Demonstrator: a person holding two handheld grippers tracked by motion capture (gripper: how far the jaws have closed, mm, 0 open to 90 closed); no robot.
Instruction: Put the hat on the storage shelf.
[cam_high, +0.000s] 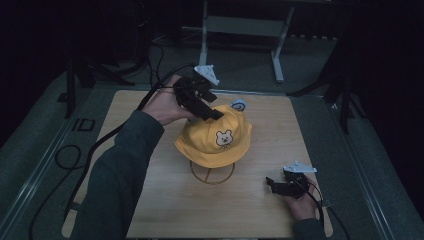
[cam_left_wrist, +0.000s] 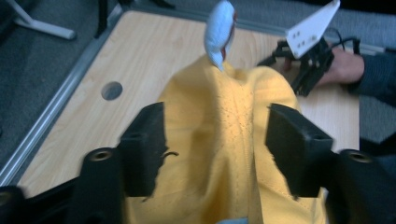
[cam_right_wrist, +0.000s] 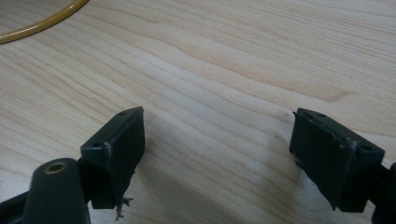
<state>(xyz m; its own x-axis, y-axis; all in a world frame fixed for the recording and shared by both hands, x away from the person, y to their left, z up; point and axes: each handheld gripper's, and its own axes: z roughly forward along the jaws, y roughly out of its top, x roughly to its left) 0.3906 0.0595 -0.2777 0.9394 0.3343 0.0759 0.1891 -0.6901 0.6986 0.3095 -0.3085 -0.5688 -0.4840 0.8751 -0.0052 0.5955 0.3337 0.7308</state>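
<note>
A yellow hat (cam_high: 215, 136) with a bear face on its front sits on a wire stand (cam_high: 212, 172) near the middle of a wooden table (cam_high: 150, 200), and the left gripper (cam_high: 212, 114) reaches down onto its crown from the far-left side. In the left gripper view the two jaws stand well apart with a raised fold of the yellow cloth (cam_left_wrist: 224, 140) running straight out between them; the jaws flank the fold but are not seen pressing it, so the tool looks open and holds nothing yet. Beyond the jaws, at the far end of that fold, a small pale blue ear (cam_left_wrist: 219, 32) sticks up from the hat. The fold's long line runs along the gripper's own reach, so a pinch would probably only need the jaws to come together where they are.

The right gripper (cam_high: 272, 184) lies low near the table's near-right corner, well apart from the hat, jaws pointing toward the stand. Its own view shows wide-open jaws over bare wood, empty, with a curve of the stand's ring (cam_right_wrist: 42, 21) ahead to its left. The left gripper is plainly the nearer to the hat.

Count: one hat, one stand, two grippers, one blue ear in sight.
</note>
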